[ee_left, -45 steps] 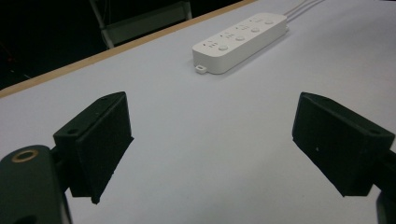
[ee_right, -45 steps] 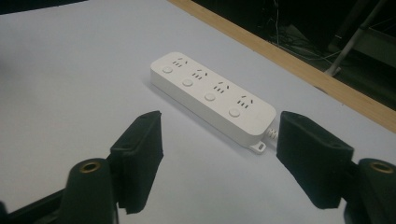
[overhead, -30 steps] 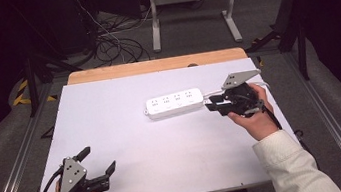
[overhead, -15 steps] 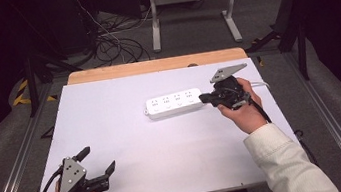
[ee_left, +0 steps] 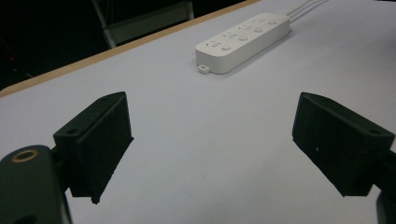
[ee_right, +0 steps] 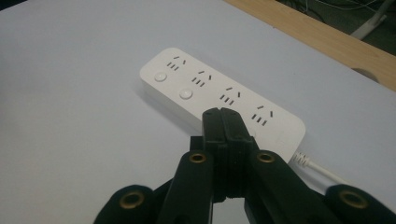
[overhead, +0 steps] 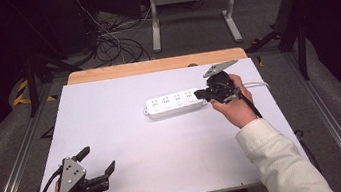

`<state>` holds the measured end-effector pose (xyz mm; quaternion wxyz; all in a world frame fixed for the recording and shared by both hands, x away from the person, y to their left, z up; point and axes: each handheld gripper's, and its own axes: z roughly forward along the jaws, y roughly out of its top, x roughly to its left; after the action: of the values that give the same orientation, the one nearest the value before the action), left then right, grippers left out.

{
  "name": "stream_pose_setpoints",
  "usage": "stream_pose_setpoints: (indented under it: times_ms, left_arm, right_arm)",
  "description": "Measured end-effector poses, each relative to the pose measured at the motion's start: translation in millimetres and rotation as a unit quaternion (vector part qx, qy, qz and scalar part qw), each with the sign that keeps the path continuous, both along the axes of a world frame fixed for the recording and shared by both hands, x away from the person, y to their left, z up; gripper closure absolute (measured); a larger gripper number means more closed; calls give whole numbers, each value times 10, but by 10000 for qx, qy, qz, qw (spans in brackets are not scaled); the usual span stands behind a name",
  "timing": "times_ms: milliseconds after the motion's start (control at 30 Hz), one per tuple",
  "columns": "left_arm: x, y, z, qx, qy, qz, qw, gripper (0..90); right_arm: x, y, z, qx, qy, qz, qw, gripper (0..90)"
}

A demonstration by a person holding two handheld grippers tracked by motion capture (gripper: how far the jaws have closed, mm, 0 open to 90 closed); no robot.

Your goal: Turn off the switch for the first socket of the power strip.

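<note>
right claw (overhead: 202,93): pressed together, nothing between, tips over the power strip's (overhead: 175,103) cable end | left claw (overhead: 98,161): spread wide, near corner | power strip: flat, far-middle of the desk (overhead: 124,107)

a white table top (overhead: 128,132) with a bare wooden strip (overhead: 154,66) along its far edge stands in a dark room. beyond it, on grey floor (overhead: 189,27), lie tangled cables (overhead: 118,45) beside a pale metal frame (overhead: 190,2).
</note>
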<state>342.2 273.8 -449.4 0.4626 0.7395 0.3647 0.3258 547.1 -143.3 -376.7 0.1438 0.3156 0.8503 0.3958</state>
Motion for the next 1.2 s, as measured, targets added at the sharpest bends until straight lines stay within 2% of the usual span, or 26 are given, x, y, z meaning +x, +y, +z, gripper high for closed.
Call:
stream_pose_setpoints:
  times_ms: [200, 733, 1200]
  left_arm:
    - [6, 2, -2, 35, -20, -23, 10000, 124]
    - [6, 4, -8, 6, 11, -25, 10000, 124]
    - [13, 12, -11, 30, 20, -32, 10000, 124]
  right_arm:
    - [101, 55, -82, -107, -151, -23, 9998, 900]
    - [376, 131, -389, -85, 64, -401, 9991, 900]
    - [472, 195, -586, -119, 149, -506, 9985, 900]
